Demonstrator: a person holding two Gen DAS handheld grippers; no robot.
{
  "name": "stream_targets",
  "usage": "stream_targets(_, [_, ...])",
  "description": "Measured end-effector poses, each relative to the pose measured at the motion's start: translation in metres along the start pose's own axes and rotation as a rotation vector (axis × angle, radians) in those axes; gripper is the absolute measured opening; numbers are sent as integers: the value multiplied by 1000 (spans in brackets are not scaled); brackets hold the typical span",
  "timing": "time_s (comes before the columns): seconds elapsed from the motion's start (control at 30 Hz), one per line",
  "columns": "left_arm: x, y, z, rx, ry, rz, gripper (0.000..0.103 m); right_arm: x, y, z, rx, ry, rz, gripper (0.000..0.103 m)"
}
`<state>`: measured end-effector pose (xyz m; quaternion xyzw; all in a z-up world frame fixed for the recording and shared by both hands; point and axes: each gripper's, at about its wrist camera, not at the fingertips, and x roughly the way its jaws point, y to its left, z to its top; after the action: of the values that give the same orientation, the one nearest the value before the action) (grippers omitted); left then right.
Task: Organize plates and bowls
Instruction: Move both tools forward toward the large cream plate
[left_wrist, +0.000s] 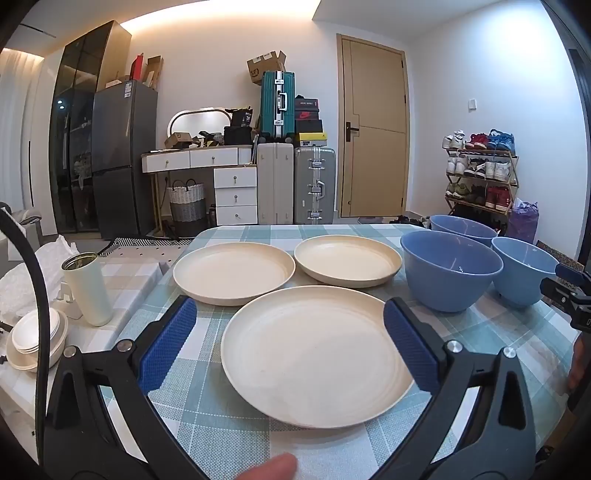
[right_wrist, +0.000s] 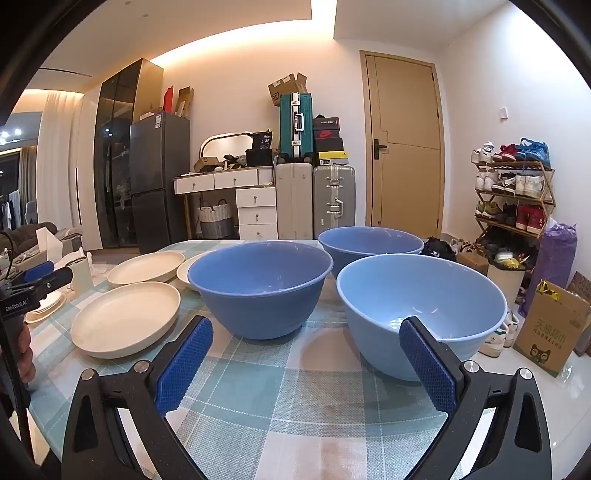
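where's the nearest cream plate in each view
Left wrist: nearest plate sits low centre, framed by the open left tool.
Right wrist: same plate is lower left, beside the darker blue bowl.
Shared landmark: the teal suitcase at the far wall.

Three plates (left_wrist: 317, 354) lie on the bench (left_wrist: 207, 417) ahead of the left claw (left_wrist: 291, 345); three bowls (right_wrist: 260, 291) ahead of the right claw (right_wrist: 306, 360).

Low, near wrist views face doorward (sharing bowls (left_wrist: 450, 273) and plates (right_wrist: 125, 319))
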<state>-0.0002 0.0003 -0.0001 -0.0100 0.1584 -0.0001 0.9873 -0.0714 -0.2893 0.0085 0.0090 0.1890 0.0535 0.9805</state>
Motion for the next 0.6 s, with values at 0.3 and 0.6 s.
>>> stream_targets(0.3, [0, 0, 0, 2, 4, 1, 101, -4, 0, 1, -22, -6, -3, 103])
stream_targets(0.6, [0, 0, 0, 0, 6, 0, 101, -3, 0, 2, -23, -2, -3, 103])
